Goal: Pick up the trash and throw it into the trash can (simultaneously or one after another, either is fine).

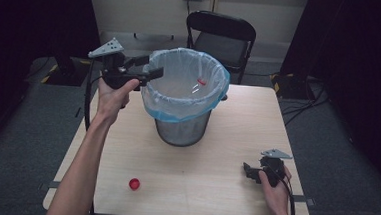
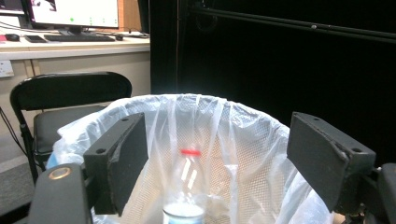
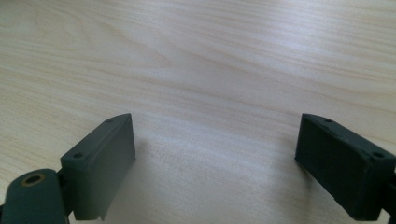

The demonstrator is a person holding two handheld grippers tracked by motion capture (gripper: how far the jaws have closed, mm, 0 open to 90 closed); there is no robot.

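Left gripper [image 1: 153,67] is up at the near-left rim of the wire-mesh bin [image 1: 183,127], jaws spread wide with nothing between the pads. In the left gripper view [image 2: 217,161] the 2 black jaws frame the mouth of the bin, and between them, farther in, stands a clear plastic bottle [image 2: 186,186] with a red ring at its open neck, upright inside the pale bag liner [image 2: 243,140] and touching neither pad. From the high view the bottle's red neck [image 1: 201,81] shows against the far inner wall of the liner [image 1: 165,93], which folds over the rim with a blue edge. Down on the wooden table [image 1: 225,155], a red bottle cap [image 1: 134,184] lies alone near the front edge, well apart from the bin and from both hands. Right gripper [image 1: 248,172] rests low at the table's front right corner, held in the right hand [image 1: 273,190]; in the right gripper view [image 3: 215,154] its 2 jaws are released, wide apart over bare wood grain. A black folding chair [image 1: 222,37] stands behind the table.
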